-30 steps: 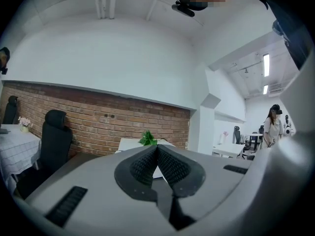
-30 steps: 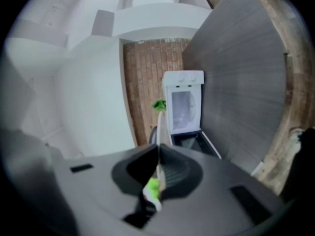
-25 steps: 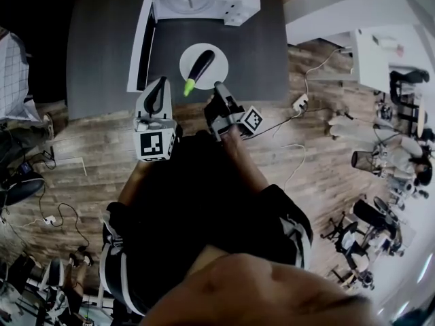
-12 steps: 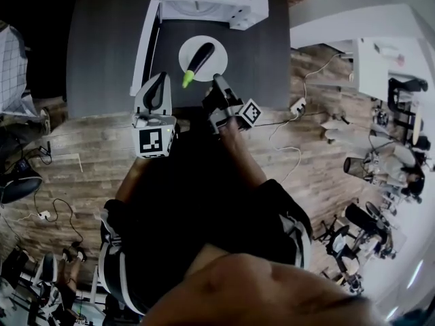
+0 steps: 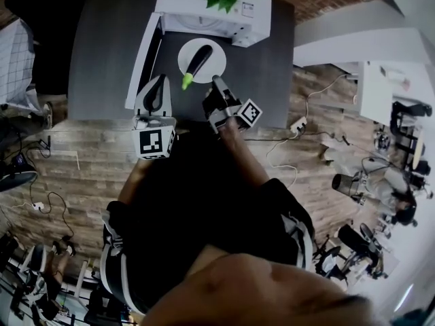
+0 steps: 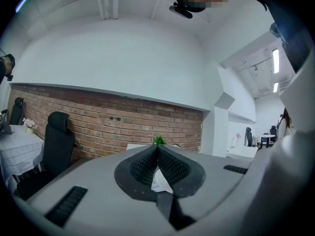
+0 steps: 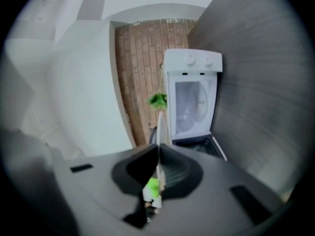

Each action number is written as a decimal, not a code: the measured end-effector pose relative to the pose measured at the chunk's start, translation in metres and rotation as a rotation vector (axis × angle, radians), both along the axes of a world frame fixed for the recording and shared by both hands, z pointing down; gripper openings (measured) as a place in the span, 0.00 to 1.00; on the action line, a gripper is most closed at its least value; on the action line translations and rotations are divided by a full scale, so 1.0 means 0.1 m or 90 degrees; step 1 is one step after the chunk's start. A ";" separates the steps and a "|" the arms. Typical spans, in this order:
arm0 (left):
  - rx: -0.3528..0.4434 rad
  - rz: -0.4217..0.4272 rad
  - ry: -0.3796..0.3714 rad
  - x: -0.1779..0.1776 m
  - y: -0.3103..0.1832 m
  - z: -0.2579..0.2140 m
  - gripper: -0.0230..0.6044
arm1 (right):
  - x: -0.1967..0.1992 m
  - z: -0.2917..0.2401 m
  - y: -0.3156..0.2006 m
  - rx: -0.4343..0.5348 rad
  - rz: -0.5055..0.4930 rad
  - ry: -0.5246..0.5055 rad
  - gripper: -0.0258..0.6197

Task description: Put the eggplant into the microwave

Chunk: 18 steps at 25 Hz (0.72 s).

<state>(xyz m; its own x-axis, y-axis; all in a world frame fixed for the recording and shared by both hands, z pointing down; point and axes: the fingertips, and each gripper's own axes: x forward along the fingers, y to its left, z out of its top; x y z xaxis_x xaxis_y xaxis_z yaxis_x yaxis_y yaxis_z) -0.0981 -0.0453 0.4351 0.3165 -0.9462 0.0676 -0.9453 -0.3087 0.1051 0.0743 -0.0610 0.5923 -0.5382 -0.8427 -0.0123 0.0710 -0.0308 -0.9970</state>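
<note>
Right gripper (image 5: 215,81) is edging forward: over the last second its tips have been closing on the near rim of the plate (image 5: 217,58), and they are now sitting right at it. Its jaws are rolled on their side and pressing together at the tips. The rim shows edge-on along their seam, and nothing appears to be clamped. Left gripper (image 5: 161,80), likewise pressed shut and empty, is hanging near the plate's left side, as before. By my reading the reach is only just finishing, and the jaws are going to need spreading before any grasp. The eggplant (image 5: 198,61) is lying on the plate where it was. Its long axis is running diagonally, with the green stem end pointing toward the person and left. The dark rounded end is pointing toward the microwave (image 5: 197,7), which is standing beyond with its door (image 5: 143,61) hanging open on the left.
</note>
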 end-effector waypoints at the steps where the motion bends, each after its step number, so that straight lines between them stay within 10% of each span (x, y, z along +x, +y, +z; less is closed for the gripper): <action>1: 0.000 -0.004 0.000 0.02 -0.04 0.00 0.09 | 0.02 0.02 -0.05 0.001 -0.004 0.004 0.10; 18: 0.014 -0.012 -0.018 0.35 -0.41 -0.04 0.09 | 0.25 0.59 -0.63 -0.008 -0.014 0.043 0.10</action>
<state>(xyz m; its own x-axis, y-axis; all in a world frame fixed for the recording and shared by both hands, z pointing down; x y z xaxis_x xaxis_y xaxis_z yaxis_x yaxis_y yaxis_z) -0.0631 -0.0859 0.4310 0.2974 -0.9531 0.0557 -0.9533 -0.2933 0.0716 0.0990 -0.1240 0.6509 -0.5564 -0.8301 0.0350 0.0035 -0.0444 -0.9990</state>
